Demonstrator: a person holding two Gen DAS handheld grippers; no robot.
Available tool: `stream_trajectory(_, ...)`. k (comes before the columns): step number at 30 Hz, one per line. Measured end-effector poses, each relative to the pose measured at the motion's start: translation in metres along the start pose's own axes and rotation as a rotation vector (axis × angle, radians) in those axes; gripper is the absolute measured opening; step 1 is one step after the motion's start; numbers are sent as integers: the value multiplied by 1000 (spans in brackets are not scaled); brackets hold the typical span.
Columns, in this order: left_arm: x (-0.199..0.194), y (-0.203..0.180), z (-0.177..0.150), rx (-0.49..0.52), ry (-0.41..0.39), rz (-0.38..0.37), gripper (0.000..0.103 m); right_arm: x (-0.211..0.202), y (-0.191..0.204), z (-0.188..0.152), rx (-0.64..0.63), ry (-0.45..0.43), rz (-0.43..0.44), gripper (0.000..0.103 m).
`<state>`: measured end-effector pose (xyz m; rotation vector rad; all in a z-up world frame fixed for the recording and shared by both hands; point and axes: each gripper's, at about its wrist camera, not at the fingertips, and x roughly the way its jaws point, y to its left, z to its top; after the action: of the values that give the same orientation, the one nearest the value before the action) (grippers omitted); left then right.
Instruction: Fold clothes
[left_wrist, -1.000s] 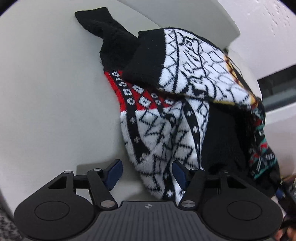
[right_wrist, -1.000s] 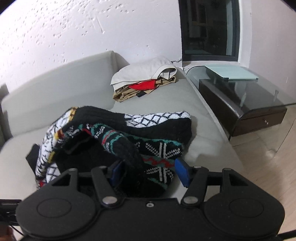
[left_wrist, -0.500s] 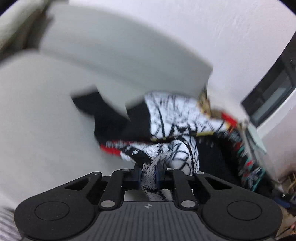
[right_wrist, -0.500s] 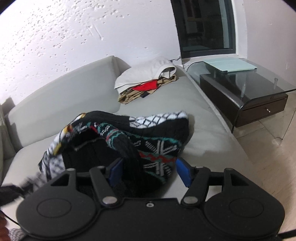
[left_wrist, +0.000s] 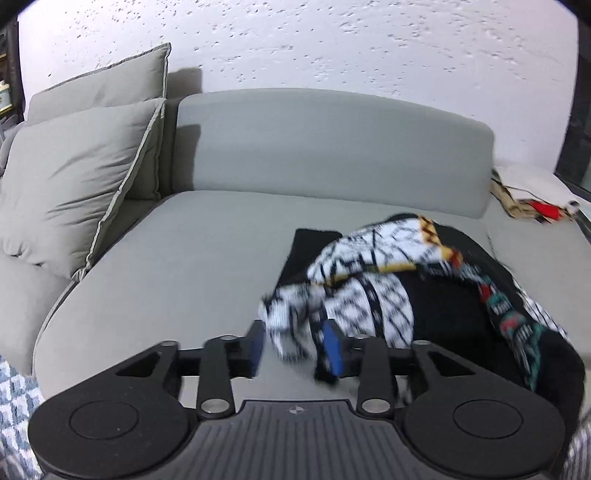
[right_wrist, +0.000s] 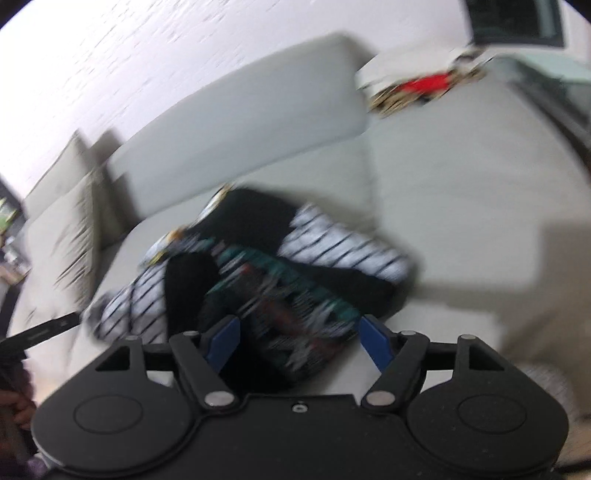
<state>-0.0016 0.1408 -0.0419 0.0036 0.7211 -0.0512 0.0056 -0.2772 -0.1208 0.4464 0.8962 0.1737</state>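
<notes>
- Left tool (left_wrist: 294, 345) had been clamped on a fold of the sweater (left_wrist: 373, 291) half a second earlier; now partly open, cloth loose between the pads, apparently released.
- Right tool (right_wrist: 297, 341) stayed wide open, holding nothing.
- Sweater was bunched on the sofa (left_wrist: 192, 266), neither tool gripping.
- Judgement: spreading not done; regrasp needed.

We've got both wrist cams low, close over the sofa (left_wrist: 207, 266), facing its backrest. Both share the sweater (left_wrist: 373, 266), pile of clothes (right_wrist: 417, 86).
</notes>
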Motion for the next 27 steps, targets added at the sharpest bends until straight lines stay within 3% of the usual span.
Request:
stream_trajectory(5, -11, -2, -12, -33, 23, -47, 49, 22, 26, -22, 25, 112, 110, 94)
stream_trajectory(8, -20, -3, -14, -34, 26, -79, 51, 38, 44, -32, -7, 140, 116, 95)
stream_trajectory(10, -28, -3, -11, -15, 10, -90, 52, 45, 53, -37, -63, 168, 86, 77)
stream_trajectory(11, -32, -2, -9, -9, -3, -89, 54, 48, 58, -39, -91, 182, 71, 43)
stream_trajectory(12, -35, 0, -7, -5, -17, -88, 55, 51, 61, -40, -112, 194, 62, 30)
stream_trajectory(16, -37, 5, 3, -5, -49, -99, 55, 38, 57, -20, -81, 158, 132, 14)
stream_trajectory(22, -32, 4, 26, 37, -133, -129, 53, -1, 44, 85, 176, -103, 331, 12)
stream_trajectory(25, -23, 5, 31, 30, -136, -143, 53, -32, 18, 152, 338, -396, 329, 12)
stream_trajectory(27, -17, 5, 34, 23, -133, -153, 53, -39, -9, 183, 506, -521, 270, 13)
